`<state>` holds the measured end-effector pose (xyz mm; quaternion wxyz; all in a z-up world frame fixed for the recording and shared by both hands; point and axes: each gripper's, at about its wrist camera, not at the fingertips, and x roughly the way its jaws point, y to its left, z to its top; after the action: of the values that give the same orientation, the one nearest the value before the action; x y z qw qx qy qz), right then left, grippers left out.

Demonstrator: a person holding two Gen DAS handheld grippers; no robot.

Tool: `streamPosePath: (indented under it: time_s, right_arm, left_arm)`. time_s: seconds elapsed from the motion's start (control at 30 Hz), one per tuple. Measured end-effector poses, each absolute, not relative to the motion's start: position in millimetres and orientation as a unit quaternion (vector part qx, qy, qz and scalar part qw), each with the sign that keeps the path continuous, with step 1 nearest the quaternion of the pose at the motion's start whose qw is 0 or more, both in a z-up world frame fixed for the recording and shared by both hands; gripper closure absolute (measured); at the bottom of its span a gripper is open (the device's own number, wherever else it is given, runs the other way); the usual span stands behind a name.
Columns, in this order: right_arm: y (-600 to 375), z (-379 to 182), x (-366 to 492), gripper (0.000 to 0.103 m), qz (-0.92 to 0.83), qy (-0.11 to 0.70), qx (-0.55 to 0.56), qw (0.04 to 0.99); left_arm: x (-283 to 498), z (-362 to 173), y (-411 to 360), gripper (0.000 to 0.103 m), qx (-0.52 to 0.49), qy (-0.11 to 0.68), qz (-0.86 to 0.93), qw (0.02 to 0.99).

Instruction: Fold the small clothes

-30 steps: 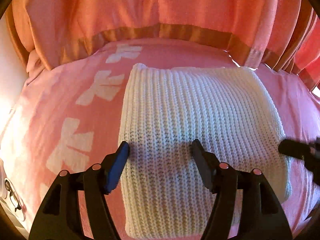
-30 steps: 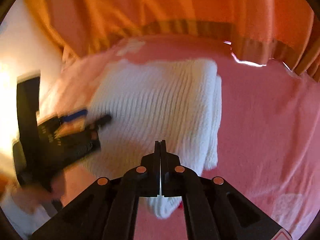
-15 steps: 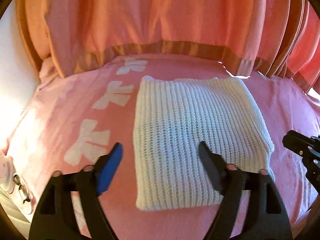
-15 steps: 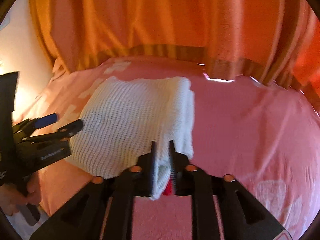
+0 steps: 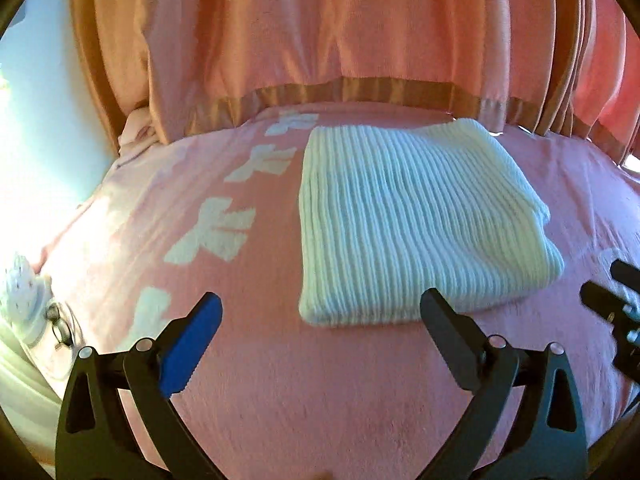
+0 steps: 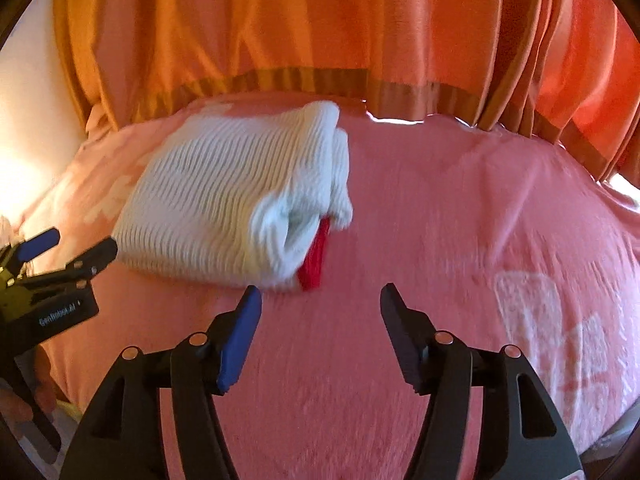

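Observation:
A white ribbed knit garment [image 5: 412,220] lies folded into a thick rectangle on the pink bedspread [image 5: 320,400]. In the right wrist view the knit [image 6: 224,200] shows its stacked layers and a red piece [image 6: 316,256] poking out at its near right corner. My left gripper [image 5: 320,320] is open and empty, just short of the knit's near edge. My right gripper [image 6: 320,312] is open and empty, just in front of the knit's near right corner. The left gripper also shows in the right wrist view [image 6: 64,248].
Pink-orange curtains [image 5: 320,40] with a brown band hang behind the bed. White bow shapes [image 5: 212,232] mark the bedspread left of the knit. A white object [image 5: 24,296] sits at the bed's left edge. A pale wall [image 6: 24,100] stands at left.
My right gripper opened and let go of the knit's corner, then backed away. My left gripper also drew back off the knit. The folded knit stayed flat on the bed.

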<state>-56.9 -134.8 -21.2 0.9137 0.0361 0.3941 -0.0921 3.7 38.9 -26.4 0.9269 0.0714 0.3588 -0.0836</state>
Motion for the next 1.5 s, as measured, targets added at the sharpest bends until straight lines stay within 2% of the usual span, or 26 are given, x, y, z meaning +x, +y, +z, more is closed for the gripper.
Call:
streamPosePath:
  time_s: [0.27, 0.57, 1.5]
  right_arm:
    - [-128, -33, -75, 0.042, -0.110, 0.382, 0.012, 0.917]
    - [-130, -44, -78, 0.042, -0.116, 0.395, 0.037, 0.911]
    - [-113, -54, -72, 0.042, -0.097, 0.405, 0.029, 0.909]
  left_arm:
    - [-23, -37, 40, 0.006, 0.048, 0.344, -0.088, 0.934]
    - [-33, -43, 27, 0.006, 0.051, 0.343, -0.100, 0.933]
    - [-28, -59, 28, 0.006, 0.060, 0.362, -0.085, 0.926]
